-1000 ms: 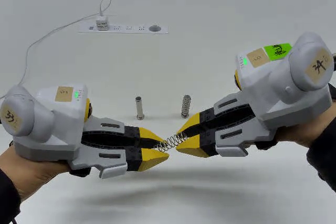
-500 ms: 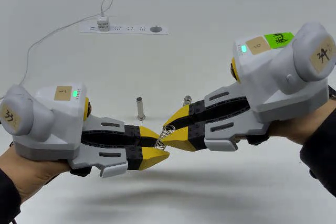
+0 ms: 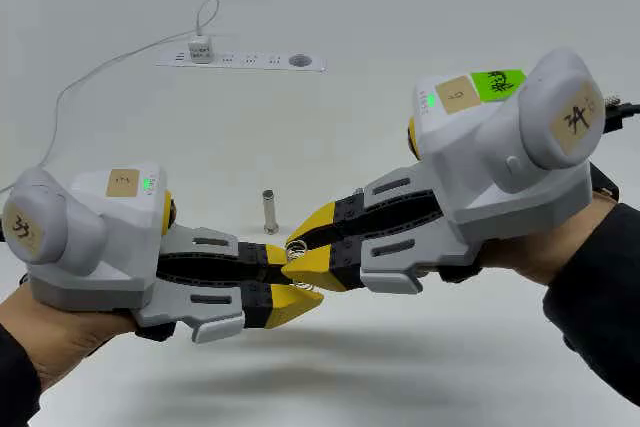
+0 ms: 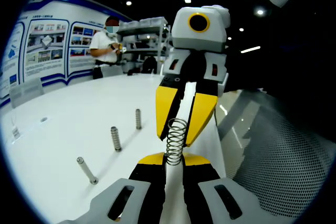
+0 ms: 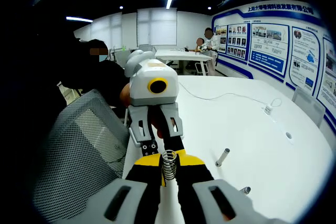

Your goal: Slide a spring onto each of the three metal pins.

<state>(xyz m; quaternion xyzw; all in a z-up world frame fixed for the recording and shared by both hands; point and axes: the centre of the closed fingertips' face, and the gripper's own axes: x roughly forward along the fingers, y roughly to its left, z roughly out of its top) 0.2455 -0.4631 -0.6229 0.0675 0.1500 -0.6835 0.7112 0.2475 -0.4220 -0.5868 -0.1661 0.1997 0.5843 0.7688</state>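
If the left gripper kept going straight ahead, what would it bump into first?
The right gripper. It faces the left gripper nose to nose, its yellow jaws spread around the far end of the spring that the left one holds. The spring would probably squash between them first.

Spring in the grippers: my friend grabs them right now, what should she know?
Left gripper: shut on one end of the spring, held in the air.
Right gripper: jaws around the other end; grip unclear.
On the table: a bare pin, a sprung pin, and a far pin that seems sprung too.
Left to do: slide this spring onto the bare pin.
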